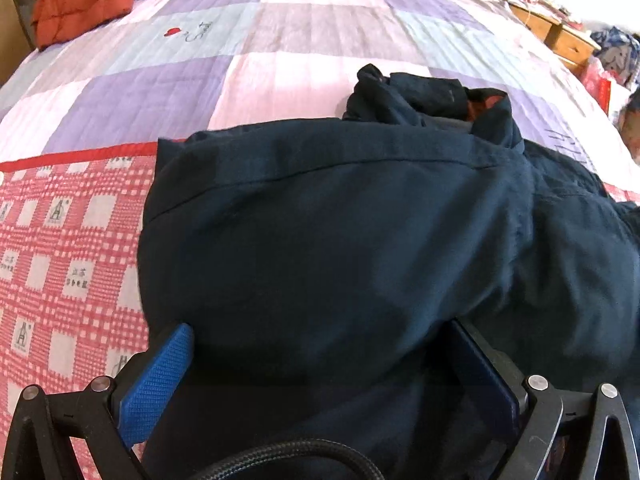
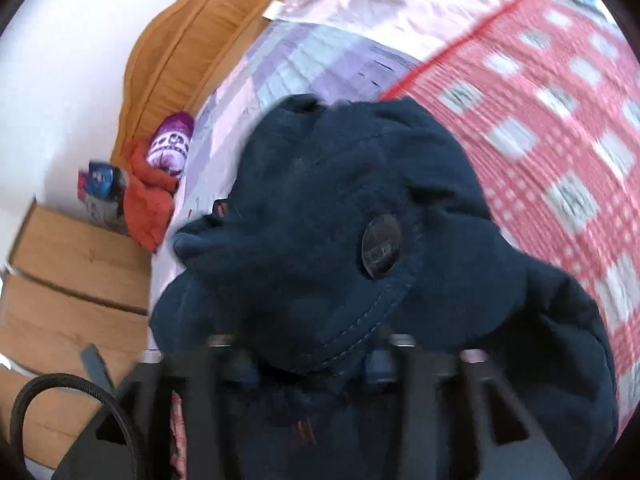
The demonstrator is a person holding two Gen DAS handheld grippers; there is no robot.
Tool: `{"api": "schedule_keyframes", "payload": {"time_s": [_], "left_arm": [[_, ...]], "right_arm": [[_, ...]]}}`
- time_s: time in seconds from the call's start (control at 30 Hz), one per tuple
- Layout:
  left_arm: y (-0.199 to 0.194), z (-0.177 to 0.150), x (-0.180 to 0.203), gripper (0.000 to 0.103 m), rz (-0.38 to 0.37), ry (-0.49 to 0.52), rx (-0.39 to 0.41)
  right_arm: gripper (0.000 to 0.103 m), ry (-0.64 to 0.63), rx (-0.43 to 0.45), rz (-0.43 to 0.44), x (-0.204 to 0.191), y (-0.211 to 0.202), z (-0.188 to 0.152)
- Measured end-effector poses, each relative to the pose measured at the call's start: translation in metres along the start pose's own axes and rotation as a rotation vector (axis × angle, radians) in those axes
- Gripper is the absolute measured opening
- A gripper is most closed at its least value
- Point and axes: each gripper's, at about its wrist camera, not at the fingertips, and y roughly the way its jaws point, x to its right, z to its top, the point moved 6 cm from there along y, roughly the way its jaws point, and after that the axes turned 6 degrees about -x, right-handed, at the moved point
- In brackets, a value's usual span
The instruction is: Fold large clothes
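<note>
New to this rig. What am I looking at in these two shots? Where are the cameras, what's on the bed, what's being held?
There is no robot arm: a person holds a two-finger gripper in each hand, with a fisheye camera on each looking along the fingers. In the left wrist view, the left gripper has its blue fingers spread wide, with a dark navy garment bunched between them. The garment lies on a checked quilt. In the blurry right wrist view, the right gripper looks closed on the garment's edge near a button.

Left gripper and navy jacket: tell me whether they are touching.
Touching. The left wrist view shows the navy jacket draped between the open left gripper, its fabric lying against the blue finger pads.
</note>
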Motion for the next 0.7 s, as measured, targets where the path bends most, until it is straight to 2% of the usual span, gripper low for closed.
{"api": "schedule_keyframes", "payload": {"time_s": [0.03, 0.07, 0.13, 0.17, 0.23, 0.3, 0.33, 0.37, 0.47, 0.53, 0.57, 0.6, 0.67, 0.7], "left_arm": [[0.0, 0.001, -0.001, 0.103, -0.003, -0.002, 0.001], [-0.001, 0.001, -0.002, 0.103, -0.005, -0.002, 0.004], [-0.002, 0.001, -0.002, 0.103, -0.004, 0.002, 0.008], [-0.003, 0.002, -0.001, 0.103, -0.006, 0.005, 0.01], [-0.008, 0.003, 0.002, 0.103, -0.01, 0.013, 0.019], [-0.016, 0.005, 0.006, 0.103, -0.011, 0.023, 0.047], [-0.022, 0.008, 0.008, 0.103, -0.01, 0.028, 0.064], [-0.025, 0.01, 0.01, 0.103, -0.006, 0.03, 0.079], [-0.032, 0.02, 0.008, 0.103, 0.005, 0.013, 0.115], [-0.025, 0.029, 0.0, 0.103, 0.036, -0.014, 0.112], [-0.021, 0.032, -0.005, 0.103, 0.044, -0.025, 0.107], [-0.014, 0.036, -0.012, 0.103, 0.054, -0.041, 0.095], [0.007, 0.041, -0.022, 0.103, 0.063, -0.055, 0.053], [0.016, 0.042, -0.024, 0.103, 0.047, -0.058, 0.042]], "right_arm": [[0.089, 0.067, 0.026, 0.046, 0.01, -0.011, 0.006], [0.089, 0.127, 0.065, 0.068, 0.02, -0.025, 0.015], [0.089, 0.125, 0.144, -0.031, 0.029, -0.053, 0.026], [0.089, 0.055, 0.188, -0.135, 0.023, -0.069, 0.029], [0.089, -0.164, 0.227, -0.34, -0.006, -0.082, 0.024], [0.089, -0.353, 0.215, -0.424, -0.04, -0.074, 0.011], [0.089, -0.499, 0.196, -0.456, -0.07, -0.06, -0.003], [0.089, -0.598, 0.184, -0.453, -0.093, -0.047, -0.015], [0.089, -0.822, 0.114, -0.412, -0.144, 0.002, -0.05], [0.088, -0.887, 0.066, -0.4, -0.155, 0.038, -0.061], [0.088, -0.886, 0.049, -0.428, -0.15, 0.052, -0.058], [0.088, -0.866, 0.042, -0.452, -0.141, 0.061, -0.052], [0.087, -0.746, 0.035, -0.526, -0.098, 0.073, -0.019], [0.085, -0.691, 0.023, -0.51, -0.079, 0.075, -0.005]]}}
